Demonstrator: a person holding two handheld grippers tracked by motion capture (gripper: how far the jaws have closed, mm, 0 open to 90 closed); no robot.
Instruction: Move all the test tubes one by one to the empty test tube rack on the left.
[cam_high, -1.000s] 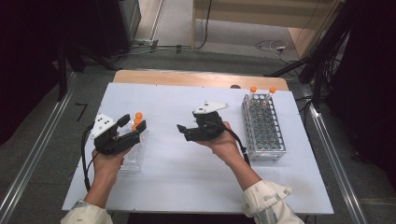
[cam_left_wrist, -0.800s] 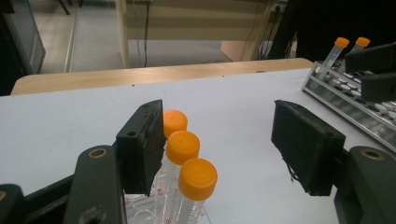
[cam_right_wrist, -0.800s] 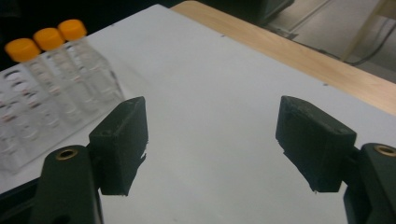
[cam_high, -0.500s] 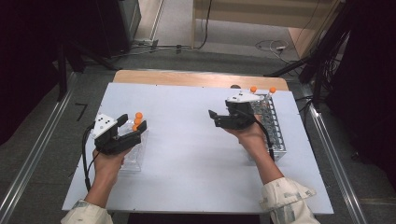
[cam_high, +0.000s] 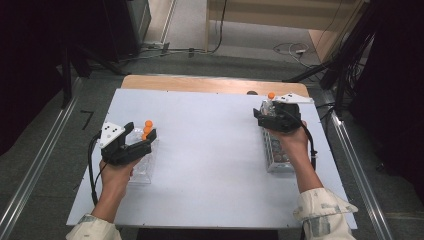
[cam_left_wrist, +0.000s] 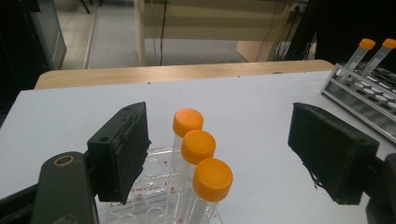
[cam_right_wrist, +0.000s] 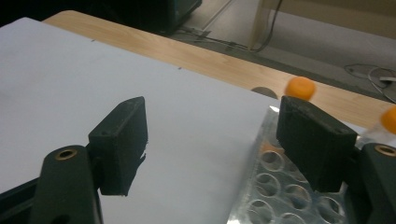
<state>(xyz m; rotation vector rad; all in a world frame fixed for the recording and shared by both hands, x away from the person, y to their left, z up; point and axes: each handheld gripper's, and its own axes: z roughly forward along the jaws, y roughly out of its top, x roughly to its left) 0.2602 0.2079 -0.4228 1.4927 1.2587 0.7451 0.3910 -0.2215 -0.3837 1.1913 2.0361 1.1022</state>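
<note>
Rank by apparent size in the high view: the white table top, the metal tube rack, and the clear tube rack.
1. White table top, by far the largest.
2. Metal tube rack and clear tube rack: unsure. Each is partly hidden by a hand and hand-held gripper, so I would not rank them.

In the left gripper view, the clear plastic tube rack (cam_left_wrist: 154, 172) carries small red printed markings beside its wells. Near the three orange-capped tubes (cam_left_wrist: 198, 147) a few characters look like "B1", "B2" and "B", with a longer red line of print at the rack's near edge too small and blurred to read.
</note>
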